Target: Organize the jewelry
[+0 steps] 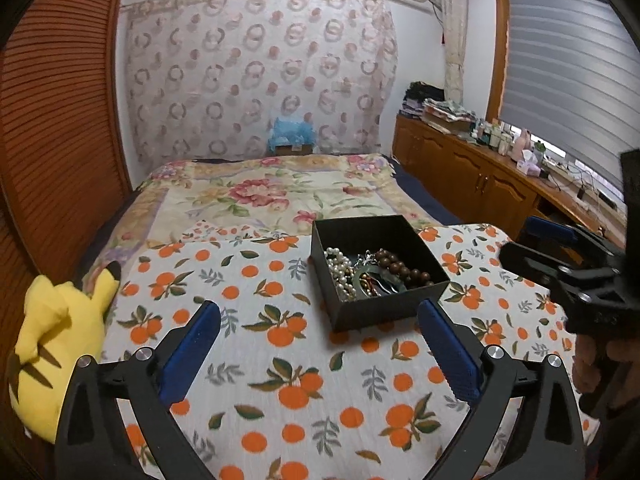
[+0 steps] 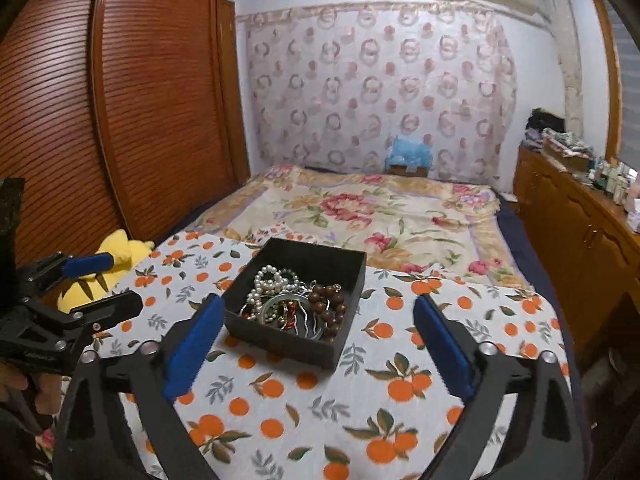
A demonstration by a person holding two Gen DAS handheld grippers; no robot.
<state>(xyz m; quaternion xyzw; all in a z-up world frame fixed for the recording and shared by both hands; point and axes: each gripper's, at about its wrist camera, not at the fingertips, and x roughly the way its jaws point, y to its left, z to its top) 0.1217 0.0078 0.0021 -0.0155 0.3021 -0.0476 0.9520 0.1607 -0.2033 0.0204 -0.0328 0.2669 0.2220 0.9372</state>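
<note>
Black cardboard formed the open box (image 1: 380, 276) that stood on the cloth with orange fruit print (image 1: 304, 380), a little to the far side of both grippers. Inside the box lay the jewelry in one tangled heap: a white pearl string (image 1: 338, 270) at the left, a strand of brown wooden beads (image 1: 404, 266) at the right, and between them a greenish bangle (image 1: 370, 276) with some small red and metal pieces, which I could not tell apart clearly.

The left gripper (image 1: 320, 334) stood with its blue pads (image 1: 194, 348) spread wide, and nothing was between them; the box was just beyond its right pad and not touched. The right gripper (image 2: 318, 330) was also spread wide and held nothing. In the right wrist view the near left corner of the box lay close to its left pad (image 2: 194, 346), perhaps touching it, but the view did not settle this.

A yellow plush toy (image 1: 60, 344) lay at the left edge of the cloth. Farther away the bed carried a floral blanket (image 1: 272, 196), with a patterned curtain (image 1: 260, 72) behind it, a wooden louvred wardrobe (image 1: 56, 128) at the left and a low wooden cabinet (image 1: 472, 176) with many small things at the right.
</note>
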